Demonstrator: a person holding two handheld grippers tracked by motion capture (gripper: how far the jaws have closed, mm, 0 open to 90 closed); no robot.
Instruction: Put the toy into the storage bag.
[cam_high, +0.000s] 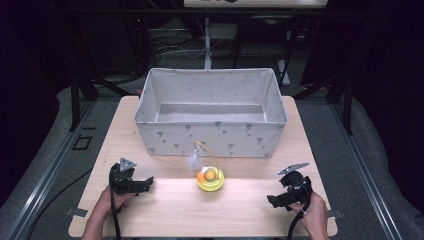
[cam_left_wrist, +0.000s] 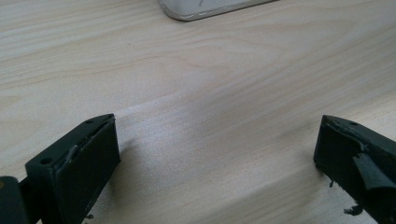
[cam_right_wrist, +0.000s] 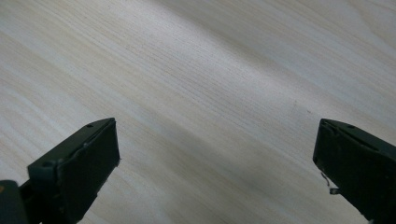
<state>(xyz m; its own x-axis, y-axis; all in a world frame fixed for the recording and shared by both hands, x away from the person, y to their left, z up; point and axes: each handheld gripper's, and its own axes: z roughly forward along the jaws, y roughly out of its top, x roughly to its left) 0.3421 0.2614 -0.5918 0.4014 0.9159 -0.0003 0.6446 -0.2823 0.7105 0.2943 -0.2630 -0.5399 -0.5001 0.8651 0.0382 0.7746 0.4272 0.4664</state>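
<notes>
Both tools, left tool (cam_high: 148, 182) and right tool (cam_high: 271, 200), are open; yellow round toy (cam_high: 210, 179) with orange ball stands between, its thin wire and feather pointing up.

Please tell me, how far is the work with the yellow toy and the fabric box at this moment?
Nothing looks done yet: the fabric box holds nothing, and the yellow toy stands on the table in front of it. Nothing is in hand: the left gripper and the right gripper rest on either side of the toy, jaws open, with bare wood between them. The grasp, and likely the move into the box, remain.
</notes>
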